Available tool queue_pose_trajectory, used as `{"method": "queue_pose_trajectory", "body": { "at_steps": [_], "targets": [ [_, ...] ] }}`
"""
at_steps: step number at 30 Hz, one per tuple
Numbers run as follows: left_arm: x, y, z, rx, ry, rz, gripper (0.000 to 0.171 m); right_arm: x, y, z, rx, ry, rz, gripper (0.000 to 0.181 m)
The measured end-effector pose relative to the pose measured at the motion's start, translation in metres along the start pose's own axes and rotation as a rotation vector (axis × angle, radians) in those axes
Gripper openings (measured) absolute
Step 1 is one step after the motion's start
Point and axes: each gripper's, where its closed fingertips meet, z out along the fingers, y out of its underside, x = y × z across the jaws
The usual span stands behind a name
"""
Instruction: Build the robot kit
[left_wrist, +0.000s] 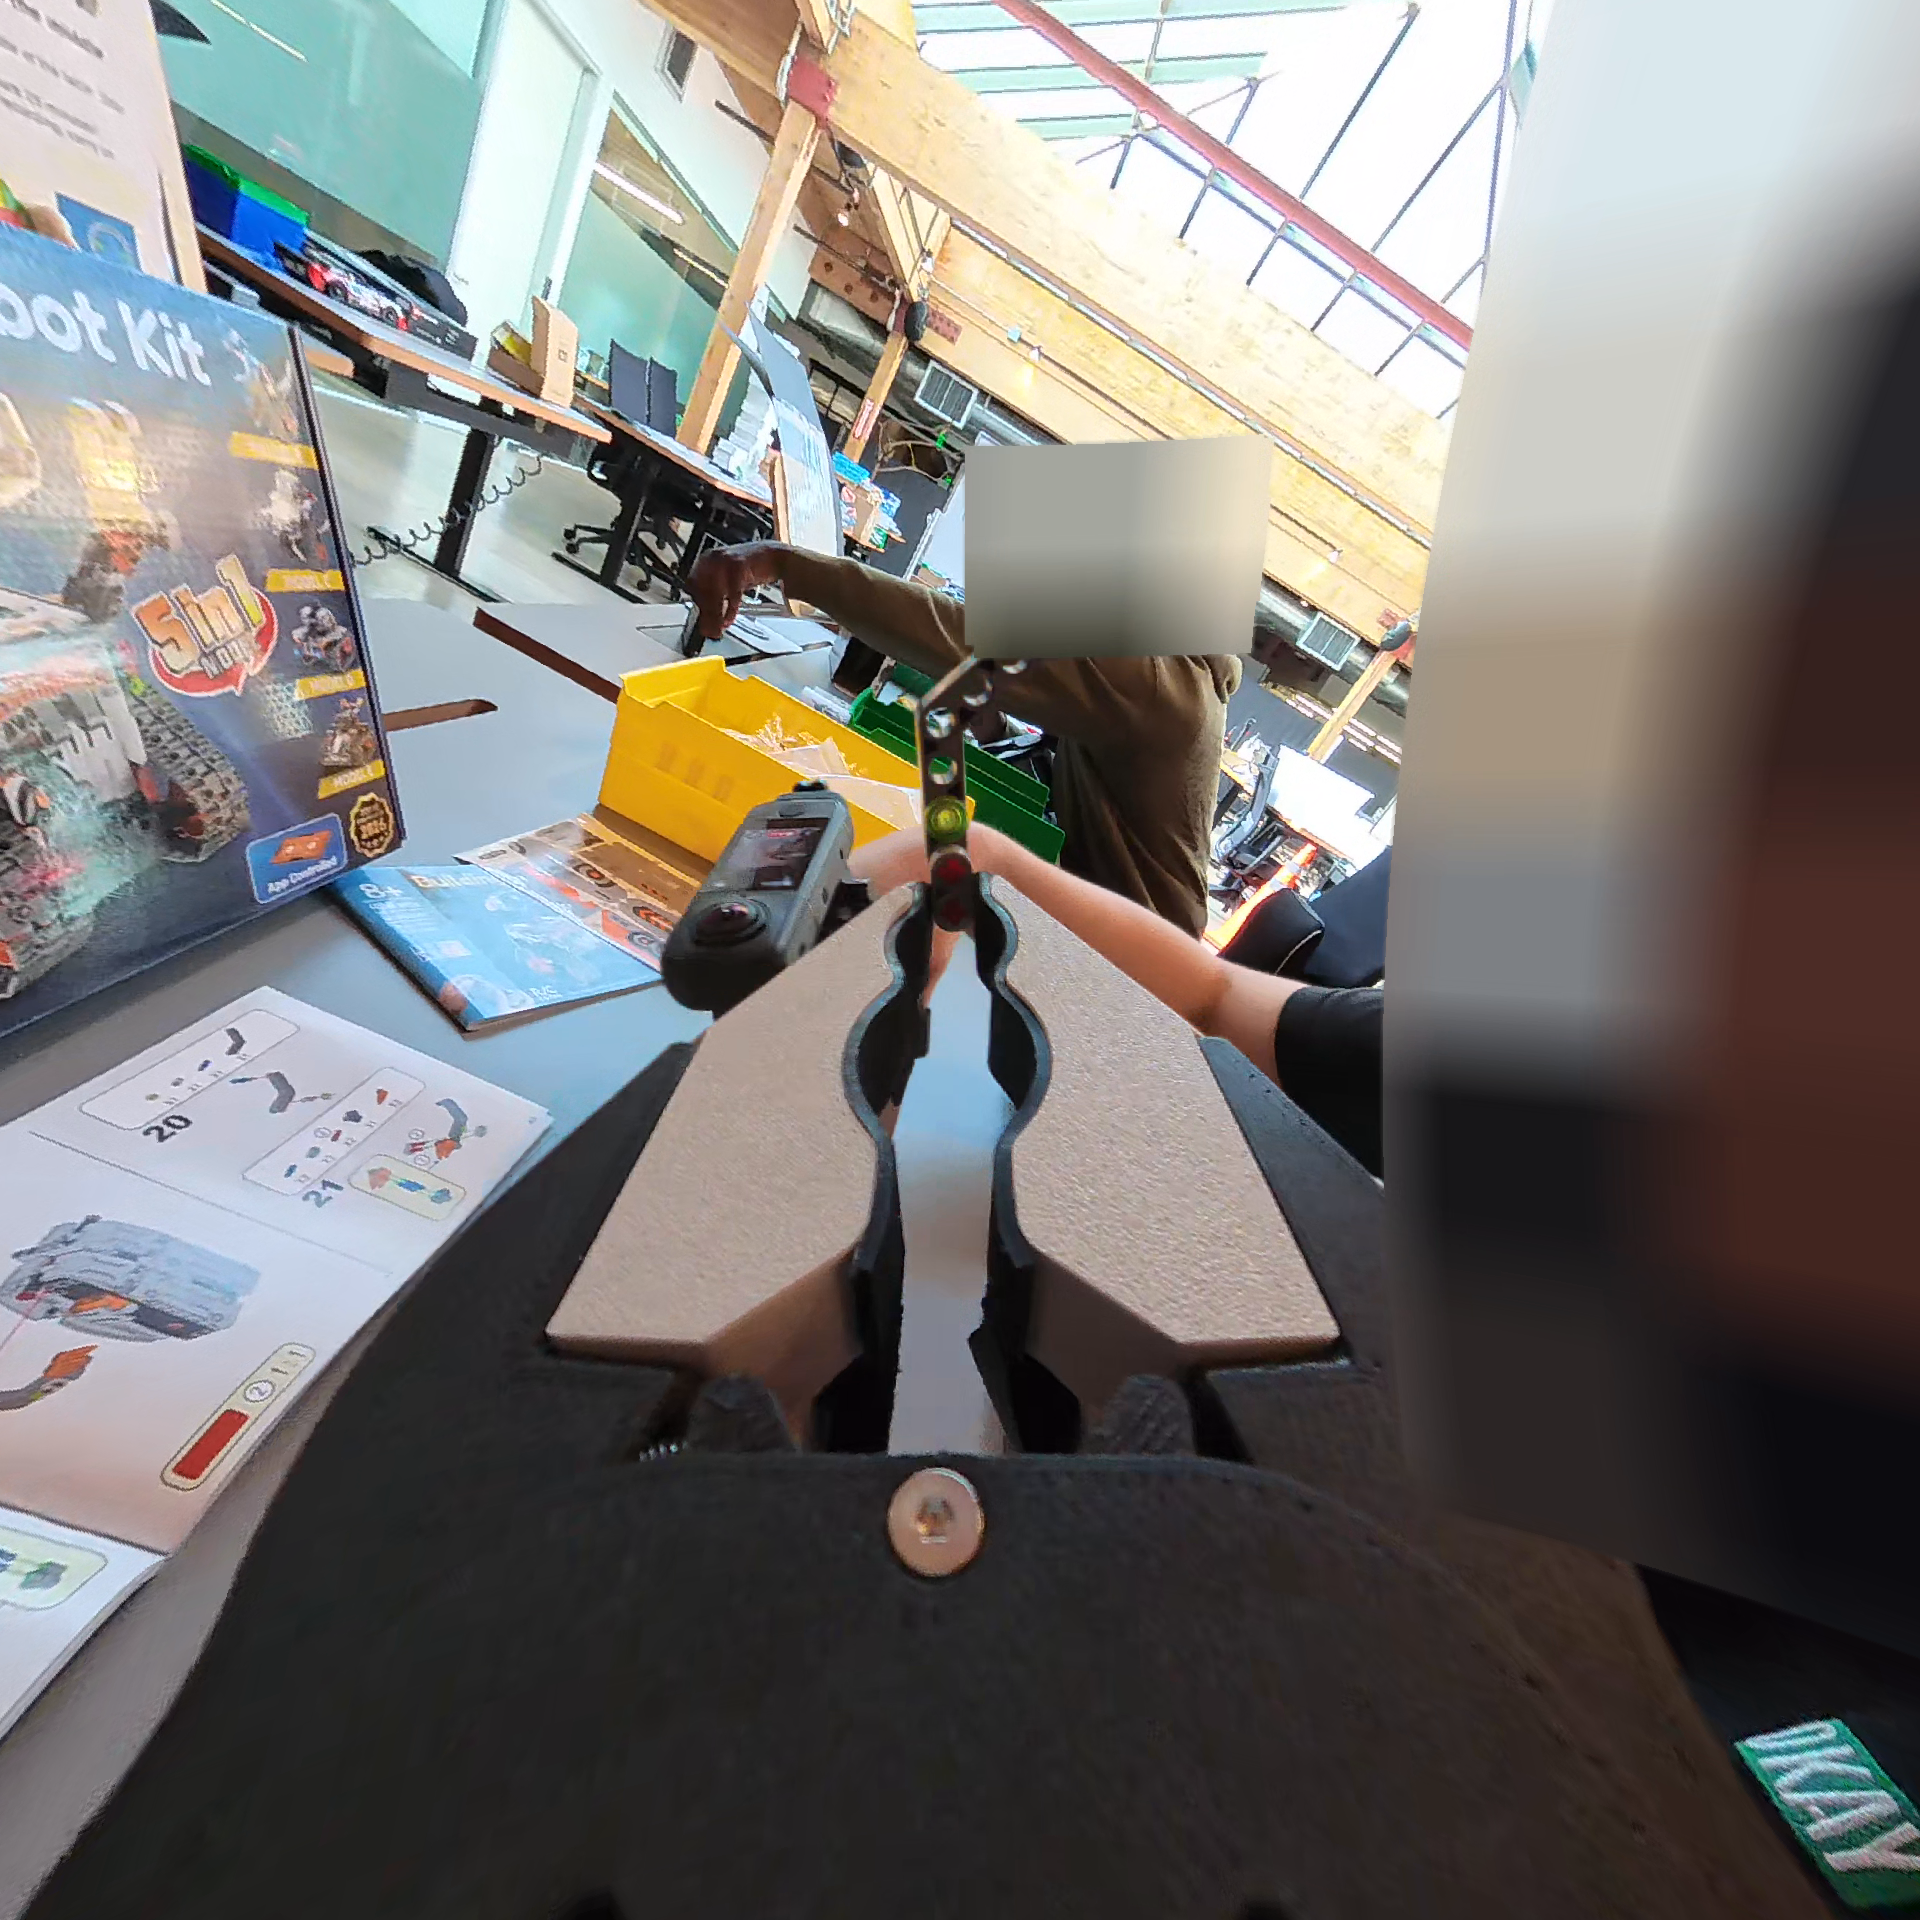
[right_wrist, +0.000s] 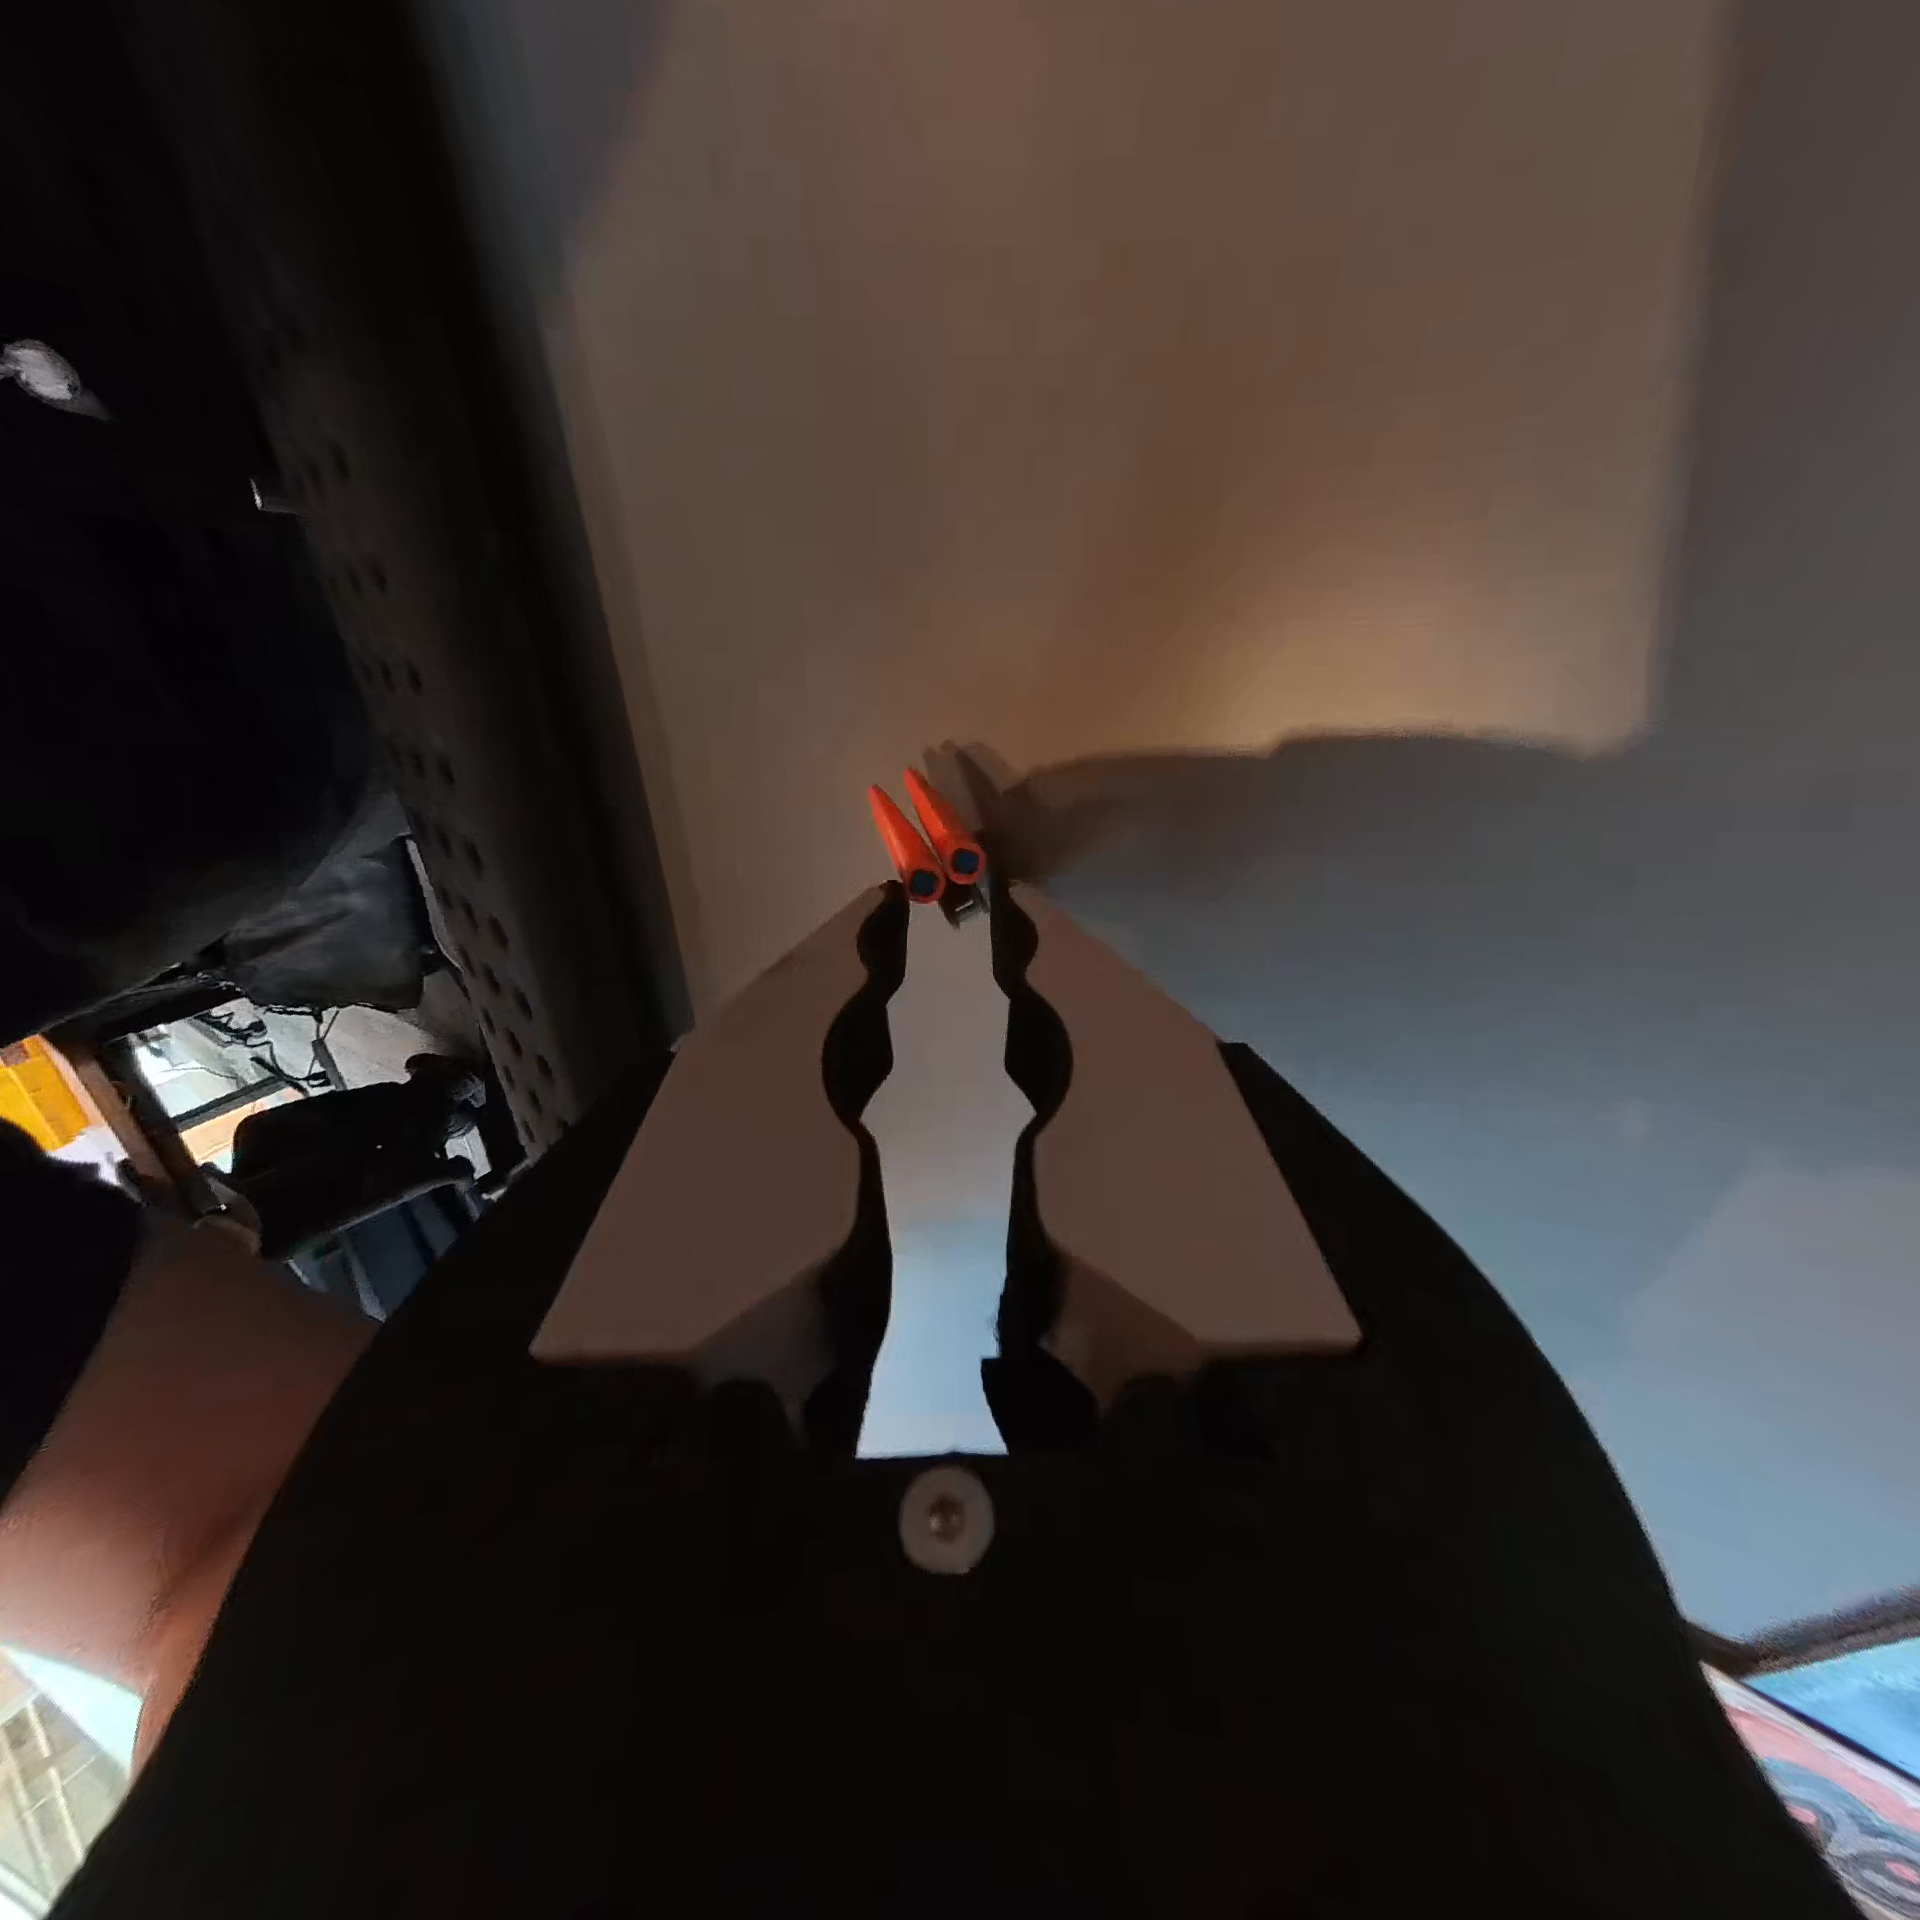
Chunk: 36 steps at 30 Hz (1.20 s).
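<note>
Both grippers pinching small kit parts, raised off the table.

My left gripper (left_wrist: 948, 894) clamps a perforated grey beam (left_wrist: 943, 748) carrying green and red pins; my right gripper (right_wrist: 951, 894) nips a piece with two orange spikes (right_wrist: 914, 831) (its grey part blurred). I'd judge slow, square alignment best, pinch kept firm.

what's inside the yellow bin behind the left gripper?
The yellow bin shows pale, clear-looking bags and scraps heaped near its top. Its near wall, a black camera and the held grey beam hide the bottom.
</note>
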Motion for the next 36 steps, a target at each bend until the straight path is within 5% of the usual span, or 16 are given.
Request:
{"method": "queue_pose_trajectory", "body": {
  "at_steps": [8,12,16,21,36],
  "targets": [
    [0.002,0.010,0.008,-0.041,0.028,-0.017,0.005,0.011,-0.005,-0.009,-0.011,0.076,0.005,0.026],
    [0.002,0.010,0.007,-0.038,0.037,-0.017,0.005,0.009,-0.013,-0.021,0.117,0.164,0.032,0.026],
    [0.000,0.009,0.007,-0.031,0.041,-0.029,0.005,0.003,-0.025,-0.037,0.394,0.456,0.105,0.028],
    [-0.003,0.011,0.010,-0.028,0.048,-0.050,0.005,-0.002,-0.012,-0.032,0.397,0.775,0.130,0.029],
    [0.007,0.011,0.010,-0.021,0.069,-0.040,0.005,0.012,-0.016,-0.006,0.263,0.751,0.235,0.025]
  ]
}}
